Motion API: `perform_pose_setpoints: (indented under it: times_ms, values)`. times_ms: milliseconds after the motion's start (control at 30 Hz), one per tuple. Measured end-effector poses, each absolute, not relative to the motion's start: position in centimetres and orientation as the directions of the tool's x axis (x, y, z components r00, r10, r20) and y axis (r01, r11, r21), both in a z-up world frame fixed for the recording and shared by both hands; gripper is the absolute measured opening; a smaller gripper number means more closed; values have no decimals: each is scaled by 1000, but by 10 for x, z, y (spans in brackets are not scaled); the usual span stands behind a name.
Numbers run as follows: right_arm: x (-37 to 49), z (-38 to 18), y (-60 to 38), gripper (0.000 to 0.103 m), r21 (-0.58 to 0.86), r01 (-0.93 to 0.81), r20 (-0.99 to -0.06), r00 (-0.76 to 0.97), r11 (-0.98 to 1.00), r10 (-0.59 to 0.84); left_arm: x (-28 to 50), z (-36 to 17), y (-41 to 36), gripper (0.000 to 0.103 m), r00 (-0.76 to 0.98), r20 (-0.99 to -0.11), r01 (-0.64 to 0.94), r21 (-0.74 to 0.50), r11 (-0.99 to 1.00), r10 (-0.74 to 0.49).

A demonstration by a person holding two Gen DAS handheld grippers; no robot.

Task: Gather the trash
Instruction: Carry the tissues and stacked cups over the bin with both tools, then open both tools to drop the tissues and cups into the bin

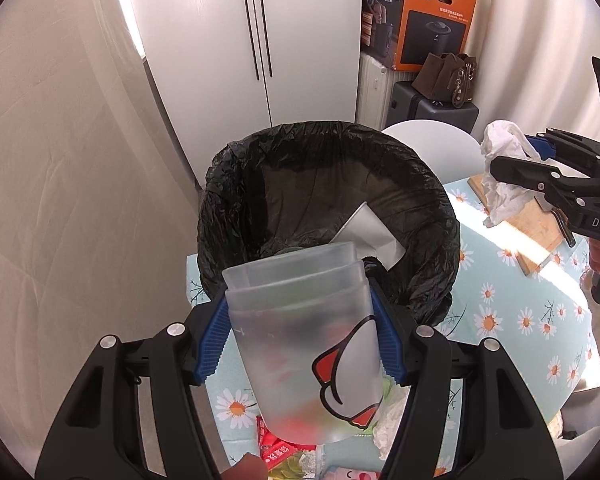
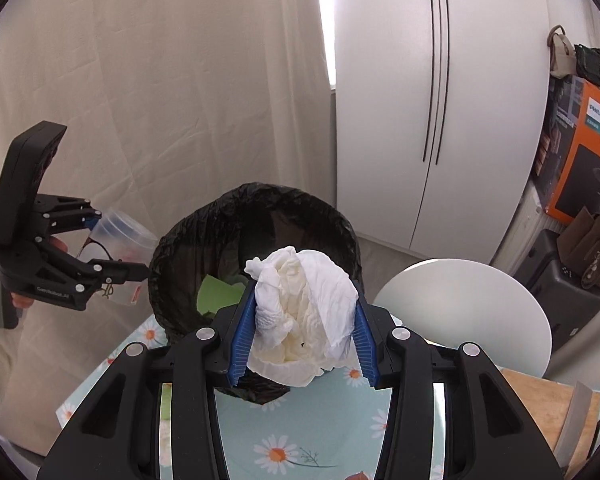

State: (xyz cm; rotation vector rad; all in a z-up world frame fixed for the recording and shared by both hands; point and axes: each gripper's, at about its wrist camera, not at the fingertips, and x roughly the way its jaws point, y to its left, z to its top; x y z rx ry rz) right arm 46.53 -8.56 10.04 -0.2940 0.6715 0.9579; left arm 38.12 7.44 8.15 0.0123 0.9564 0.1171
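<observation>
Left wrist — lined bin (image 1: pixel 328 168), white paper (image 1: pixel 370 232) inside

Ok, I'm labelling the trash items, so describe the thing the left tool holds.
Start at the black-lined trash bin on the daisy-print tablecloth. Just before its rim, the left tool grips a frosted plastic cup stack, cartoon-printed, unlike the crumpled white tissue.

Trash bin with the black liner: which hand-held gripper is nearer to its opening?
Left, I judge. The left hand-held gripper holds stacked plastic cups right at the trash bin rim. The right hand-held gripper, holding a crumpled tissue, looks slightly farther back.
</observation>
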Motion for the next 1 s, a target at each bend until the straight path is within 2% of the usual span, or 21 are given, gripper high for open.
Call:
perform_pose_setpoints:
  times_ms: [433,667,833,933,1000]
  values:
    - [513,64,-9,41,139,-852,-680,289,505,674,451,37,89,64,536,-844,-21,-3,1000,9]
    - [523,43,5,41,144,-859,-694,266,492,669,455,20,94,65,522,-852,11,-34,999,-34]
    - [525,34,12,41,147,-867,-691,255,476,677,458,13,95,66,527,-850,25,-4,1000,-16]
    - [527,33,12,45,142,-861,-697,264,489,667,460,8,98,70,530,-847,23,-32,999,-39]
    - [526,36,10,55,124,-858,-692,285,499,663,460,8,96,77,539,-840,46,-43,998,-61]
